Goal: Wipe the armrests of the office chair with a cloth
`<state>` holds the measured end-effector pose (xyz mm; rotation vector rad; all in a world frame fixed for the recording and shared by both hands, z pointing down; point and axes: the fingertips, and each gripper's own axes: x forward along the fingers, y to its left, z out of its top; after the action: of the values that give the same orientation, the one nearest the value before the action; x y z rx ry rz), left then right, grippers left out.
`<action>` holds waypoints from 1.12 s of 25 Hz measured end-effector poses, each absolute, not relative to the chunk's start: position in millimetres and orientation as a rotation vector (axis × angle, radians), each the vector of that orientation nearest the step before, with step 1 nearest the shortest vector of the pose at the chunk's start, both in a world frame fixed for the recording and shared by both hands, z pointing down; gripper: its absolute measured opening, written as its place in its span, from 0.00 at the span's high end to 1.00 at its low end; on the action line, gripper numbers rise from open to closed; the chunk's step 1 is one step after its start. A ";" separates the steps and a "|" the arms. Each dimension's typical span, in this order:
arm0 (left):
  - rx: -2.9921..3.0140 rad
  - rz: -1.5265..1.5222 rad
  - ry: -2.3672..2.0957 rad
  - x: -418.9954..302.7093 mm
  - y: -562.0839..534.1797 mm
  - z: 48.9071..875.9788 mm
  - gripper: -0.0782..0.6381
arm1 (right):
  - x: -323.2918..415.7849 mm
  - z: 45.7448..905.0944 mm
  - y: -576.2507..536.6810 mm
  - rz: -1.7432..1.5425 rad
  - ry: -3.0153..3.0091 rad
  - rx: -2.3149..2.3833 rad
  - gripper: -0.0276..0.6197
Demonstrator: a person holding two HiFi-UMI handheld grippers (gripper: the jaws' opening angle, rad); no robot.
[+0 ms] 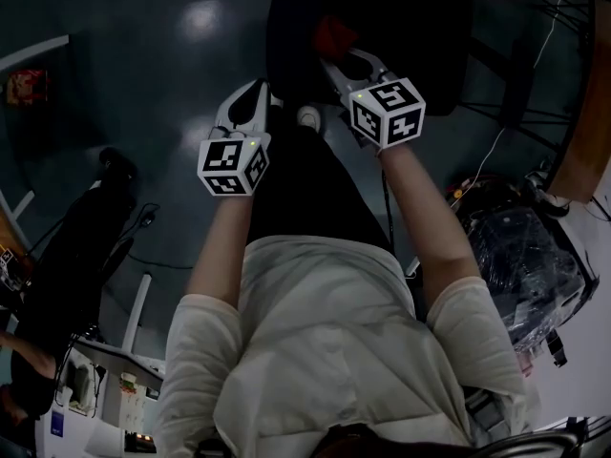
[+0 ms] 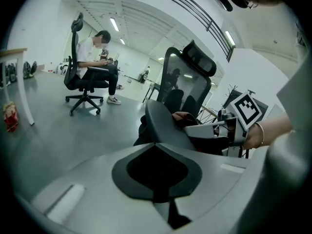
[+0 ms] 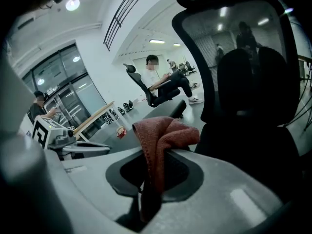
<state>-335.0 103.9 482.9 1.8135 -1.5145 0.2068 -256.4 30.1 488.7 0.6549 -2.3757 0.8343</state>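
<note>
Left jaws: my left gripper [image 1: 256,89] has its jaws pressed together with nothing between them. I read that in the left gripper view, where the tips meet and only the dark hollow behind them is open.
Right jaws: my right gripper [image 1: 338,57] is pinching the cloth [image 3: 161,135]. A reddish fold of it bunches up above the tips, and the rest hangs down between the jaws.
Cloth: it is in my right jaws, not on the chair. In the left gripper view it shows just past the far edge of the armrest [image 2: 165,126]. I cannot tell whether it touches the pad.
Armrest: it is a dark curved pad straight ahead of my left tips, close but apart from them. From my right jaws it lies ahead and a little to the left, beyond the cloth.
Chair: the office chair [image 3: 243,57] stands in front of both grippers. Its mesh back rises to the right of my right jaws.
Step in hand, as I judge it: I am bringing the cloth to the first armrest, and the wiping looks not yet begun.
Next move, as I judge it: my right jaws should lower the bunched fold flat onto the top of the pad and keep the pinch firm. Then they should draw it along the length of the pad with steady pressure.
Left jaws' part: they are empty, so they could press against the chair to stop it rolling or turning.
Afterwards: the other armrest is still to be done.
</note>
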 end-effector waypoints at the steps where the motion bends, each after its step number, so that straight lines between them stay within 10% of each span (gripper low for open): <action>1: 1.817 0.208 -1.513 -333.8 105.5 482.5 0.89 | -255.0 488.8 37.4 0.837 -2.374 0.647 0.89; 19: 1.835 0.184 -1.506 -317.4 124.4 476.6 0.88 | -237.5 478.7 146.5 0.825 -2.367 0.416 0.89; 28: 1.774 0.169 -1.547 -342.8 110.1 479.3 0.87 | -245.8 431.5 5.6 0.481 -2.413 0.616 0.89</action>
<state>-342.8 110.1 479.3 1.7741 -1.5470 0.1694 -245.8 5.6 431.5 0.6155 -2.4131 0.4811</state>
